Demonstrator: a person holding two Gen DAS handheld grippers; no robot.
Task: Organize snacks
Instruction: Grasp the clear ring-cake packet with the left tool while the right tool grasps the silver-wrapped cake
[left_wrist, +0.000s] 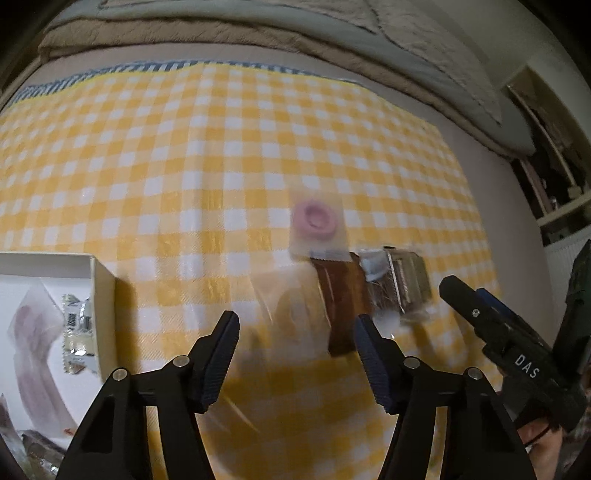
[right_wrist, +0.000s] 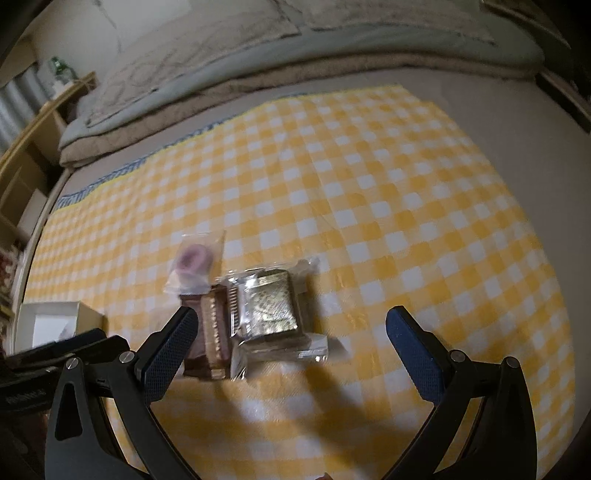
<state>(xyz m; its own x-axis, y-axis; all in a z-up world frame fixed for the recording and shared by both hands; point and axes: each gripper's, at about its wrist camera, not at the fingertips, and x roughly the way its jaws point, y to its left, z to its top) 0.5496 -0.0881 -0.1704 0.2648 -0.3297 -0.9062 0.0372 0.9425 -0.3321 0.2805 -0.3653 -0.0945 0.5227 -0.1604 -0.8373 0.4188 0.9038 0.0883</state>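
Between the fingers of my left gripper lies a clear-wrapped pale ring snack, blurred, directly ahead and below. The jaws stand partly apart and the pads do not press on anything I can see.

Layout of the remaining snacks on the yellow checked cloth:
- Pink ring snack in its clear bag: farthest from me, beyond the pile.
- Brown bar: long axis runs away from me, touching the pale ring's wrapper on its right side.
- Gold foil packet: beside the bar, further right.

My right gripper hangs wide open and empty over the bar and the foil packet; its left finger crosses the bar's near end.

Judgement: the pale ring snack is the left gripper's target, since it is nearer to that side. The white box, already holding wrapped snacks, sits to the left, so the carry runs leftward.
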